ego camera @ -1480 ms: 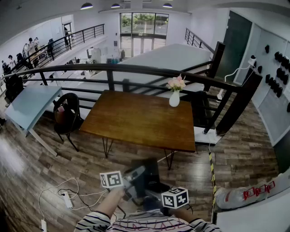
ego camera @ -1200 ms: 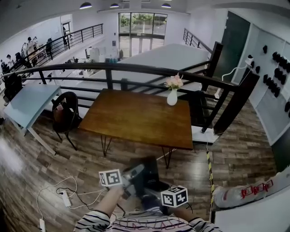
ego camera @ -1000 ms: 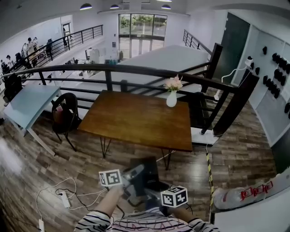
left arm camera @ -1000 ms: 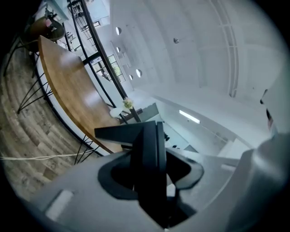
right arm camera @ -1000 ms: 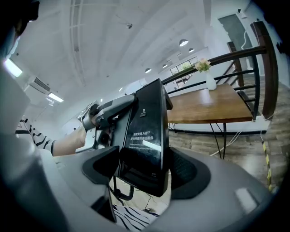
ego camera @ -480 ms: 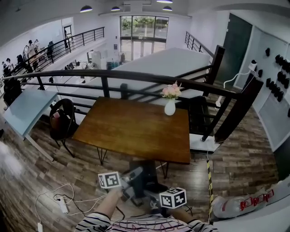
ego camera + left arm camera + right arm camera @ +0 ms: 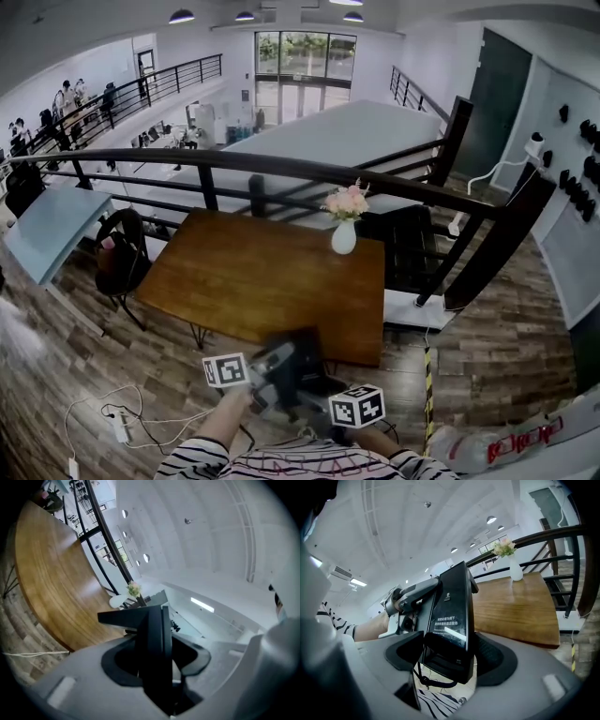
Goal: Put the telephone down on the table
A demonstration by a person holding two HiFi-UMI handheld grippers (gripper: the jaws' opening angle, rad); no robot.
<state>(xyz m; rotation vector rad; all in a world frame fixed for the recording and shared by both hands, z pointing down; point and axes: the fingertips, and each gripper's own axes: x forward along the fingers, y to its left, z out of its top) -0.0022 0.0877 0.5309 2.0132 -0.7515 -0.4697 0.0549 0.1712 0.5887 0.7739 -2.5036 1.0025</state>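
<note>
- Since half a second ago the table [image 7: 272,272] has drawn closer. Its near edge now sits just ahead of both claws, where a strip of floor lay between them before.
- The left claw [image 7: 157,667] and right claw [image 7: 450,660] are each clamped on the phone [image 7: 452,606], which is held in the air just short of that edge.
- Ahead of the claws the tabletop is bare wood.
- The vase [image 7: 344,236] stands at the far edge, ahead and slightly right, with the railing [image 7: 281,167] just behind it.
- One chair [image 7: 117,253] is ahead-left, off the table's end. A dark chair [image 7: 398,244] is ahead-right.
- The phone stands on end, its long axis rising from the right claw's jaws and leaning slightly.
- Its screen faces the right claw's camera and its thin edge faces the left claw's.
</note>
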